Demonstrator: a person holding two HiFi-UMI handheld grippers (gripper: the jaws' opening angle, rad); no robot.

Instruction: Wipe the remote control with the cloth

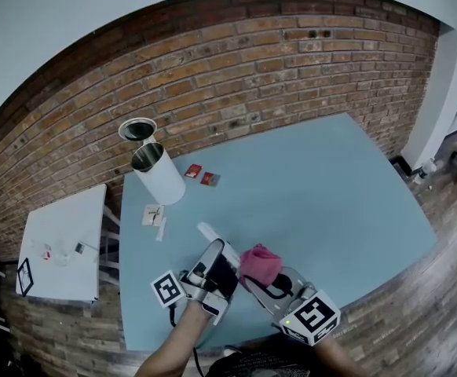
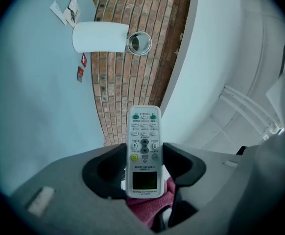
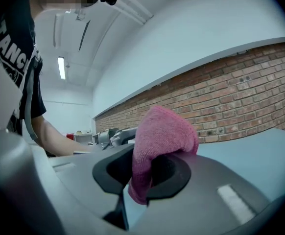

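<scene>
With our left gripper [image 2: 143,156] clamped on the remote control [image 2: 143,131] at lower centre and our right gripper [image 3: 147,166] pinching the cloth [image 3: 164,129], we should rub steadily along its keys.

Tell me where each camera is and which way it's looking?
Head view: on the person's head, looking steeply down at the blue table; both forearms, left gripper and right gripper show.
Left gripper view: on the left gripper, looking along its jaws at the gripped remote control; no body part shows.
Right gripper view: on the right gripper, looking along its jaws at the gripped pink cloth; an arm and shirt show.
Shared: head and left gripper views both show the white can.
</scene>
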